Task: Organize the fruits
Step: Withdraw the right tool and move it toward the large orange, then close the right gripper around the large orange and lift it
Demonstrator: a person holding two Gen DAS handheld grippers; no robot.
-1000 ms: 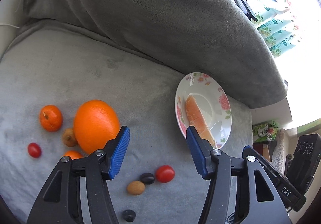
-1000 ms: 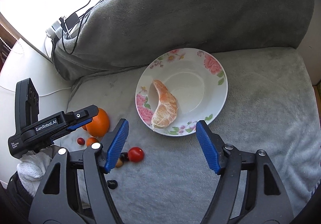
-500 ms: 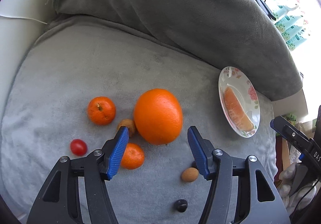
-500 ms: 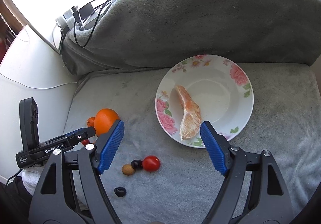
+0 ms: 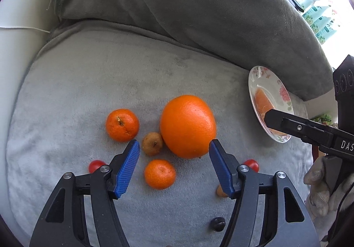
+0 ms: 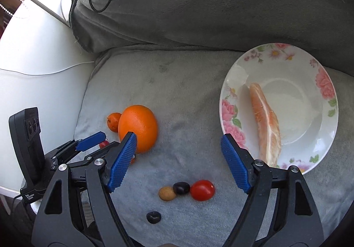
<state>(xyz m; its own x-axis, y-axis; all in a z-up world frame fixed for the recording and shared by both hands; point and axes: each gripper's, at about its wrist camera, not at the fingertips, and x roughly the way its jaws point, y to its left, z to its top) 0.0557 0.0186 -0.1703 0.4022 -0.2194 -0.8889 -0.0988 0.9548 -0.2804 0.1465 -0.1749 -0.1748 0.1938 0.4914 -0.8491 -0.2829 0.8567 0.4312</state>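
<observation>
Left claw (image 5: 174,148) open over small mandarin (image 5: 159,174); large orange (image 5: 188,125) beside

each wrist camera looks steeply down along its fingers at the cushion (image 5: 88,83). both views share the big orange (image 5: 188,125) (image 6: 138,127): centre in the left view, 9 o'clock in the right, whose plate (image 6: 309,65) fills 2 o'clock.

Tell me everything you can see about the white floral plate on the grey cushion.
The white floral plate is round, shallow and glossy like glazed ceramic, with pink roses and green leaves printed round its rim. It lies flat on the grey plush cushion, close to the backrest. One peeled orange citrus segment lies inside it, left of centre; otherwise it holds nothing visible.
</observation>
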